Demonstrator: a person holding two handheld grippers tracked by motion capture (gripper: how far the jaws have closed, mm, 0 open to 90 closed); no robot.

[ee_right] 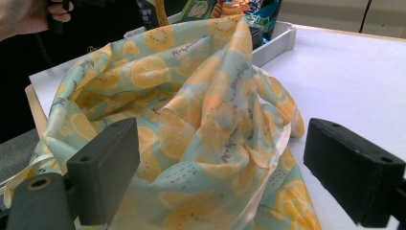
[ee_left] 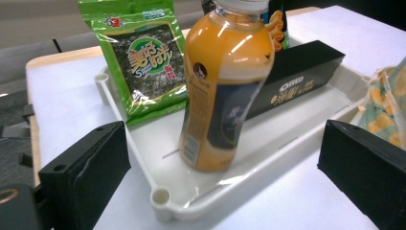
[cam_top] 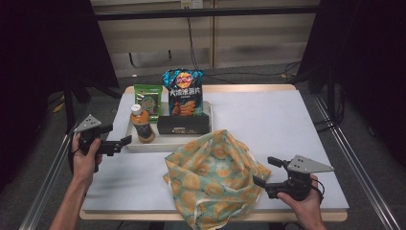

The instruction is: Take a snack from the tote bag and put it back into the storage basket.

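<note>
At the near edge of the pale, smooth tabletop the soft lemon-print cloth bag lies crumpled, hanging a little over the wooden rim at 6 o'clock, with the right gripper just beside it, fingers released and empty. At 9 o'clock the left gripper also has its fingers released, just short of the white plastic tray. In the tray stand an orange drink bottle, a black box and two glossy snack packets, and much bare tabletop is at 3 o'clock.

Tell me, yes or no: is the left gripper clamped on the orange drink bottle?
No. In the left gripper view the left gripper stands open, short of the bottle, which stands free in the white tray.
</note>
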